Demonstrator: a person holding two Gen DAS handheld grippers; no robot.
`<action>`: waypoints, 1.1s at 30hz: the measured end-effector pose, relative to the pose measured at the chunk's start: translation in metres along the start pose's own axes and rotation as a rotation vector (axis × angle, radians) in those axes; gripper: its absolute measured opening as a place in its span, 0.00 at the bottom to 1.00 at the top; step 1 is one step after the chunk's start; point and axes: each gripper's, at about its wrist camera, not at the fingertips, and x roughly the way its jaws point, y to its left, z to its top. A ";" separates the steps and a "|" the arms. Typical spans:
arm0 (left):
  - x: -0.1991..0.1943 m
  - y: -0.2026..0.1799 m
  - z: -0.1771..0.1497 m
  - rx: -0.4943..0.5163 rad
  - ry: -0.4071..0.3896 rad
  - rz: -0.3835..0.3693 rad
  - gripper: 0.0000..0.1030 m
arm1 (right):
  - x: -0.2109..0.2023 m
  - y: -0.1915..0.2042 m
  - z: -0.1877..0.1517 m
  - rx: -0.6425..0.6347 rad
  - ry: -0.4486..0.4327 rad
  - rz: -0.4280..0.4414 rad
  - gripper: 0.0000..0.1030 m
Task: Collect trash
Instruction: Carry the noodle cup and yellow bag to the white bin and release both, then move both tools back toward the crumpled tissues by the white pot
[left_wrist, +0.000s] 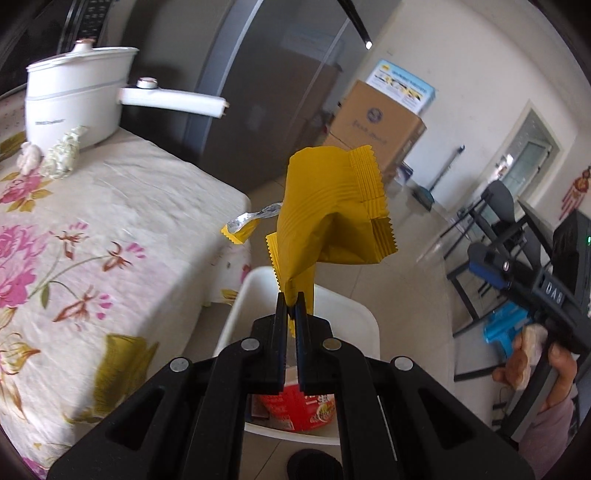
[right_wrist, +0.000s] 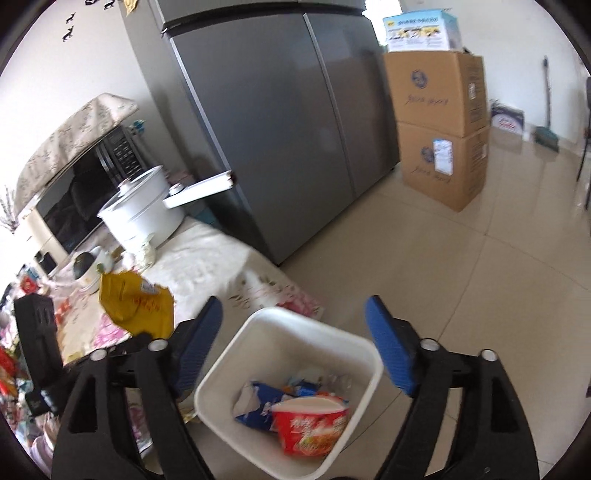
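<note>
One yellow wrapper (left_wrist: 325, 206), centre frame, pinched at its bottom corner by the closed left claw (left_wrist: 291, 299) above the white bin (left_wrist: 258, 284). Light, crinkly, floppy; edge grip looks enough. Right claw (right_wrist: 295, 332) gapes empty over the bin.

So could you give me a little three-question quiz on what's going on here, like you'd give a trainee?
1. True or false: the left gripper is shut on the yellow wrapper.
2. What is between the fingers of the right gripper?
A. a noodle cup
B. nothing
C. a blue packet
3. Where is the red noodle cup lying?

Key:
1. True.
2. B; its jaws stand wide open above the white bin.
3. Inside the white bin, beside a blue packet.
</note>
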 end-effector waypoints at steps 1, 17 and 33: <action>0.004 -0.003 -0.002 0.005 0.014 -0.004 0.04 | 0.000 -0.001 0.001 0.000 -0.007 -0.016 0.86; 0.051 -0.019 -0.019 0.011 0.185 -0.075 0.45 | 0.008 -0.006 0.002 -0.032 -0.038 -0.169 0.93; 0.006 0.005 0.010 0.029 -0.088 0.274 0.76 | 0.032 0.045 0.004 -0.126 -0.053 -0.166 0.93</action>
